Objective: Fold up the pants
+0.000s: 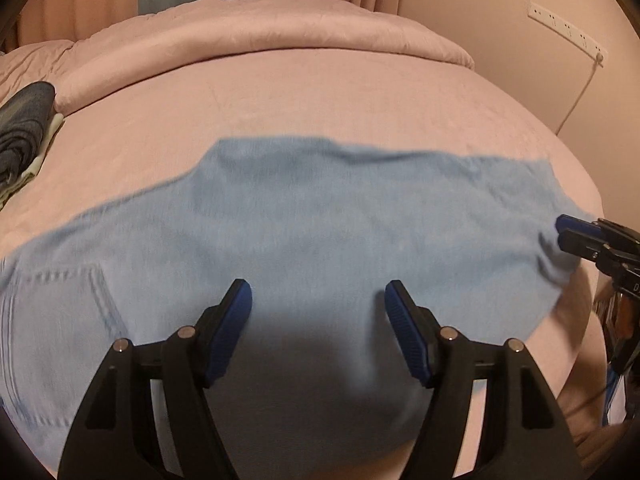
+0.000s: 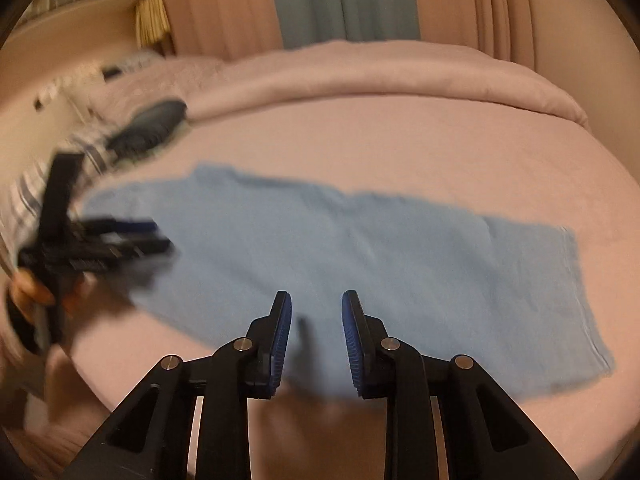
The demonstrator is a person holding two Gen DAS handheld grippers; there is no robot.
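Pants point(image 1: 304, 216), light blue, are seen laid flat across the pink bed sheet point(image 1: 320, 112), folded lengthwise so the legs are stacked, with the pocket end toward the left gripper's side and the hem end toward the right gripper's side; left gripper point(image 1: 318, 292) is held above the near edge of the fabric with jaws spread wide and nothing between the blue pads point(image 1: 234, 332); right gripper point(image 2: 316, 304) is held above the near edge further along, jaws parted by a narrower gap, nothing pinched between them, cloth only seen beneath; in the left wrist view the right gripper is seen at the far right edge, just over the hem corner, contact cannot be told; in the right wrist view the left gripper is blurred at the left, with fingers point(image 2: 24, 284) of a hand behind it; beyond the pants a folded pink duvet point(image 1: 260, 36) is laid along the far side of the bed; dark folded clothes point(image 1: 24, 120) are stacked at the far left; curtains point(image 2: 344, 0) are hung behind; a white power strip point(image 1: 568, 28) is fixed on the right wall.
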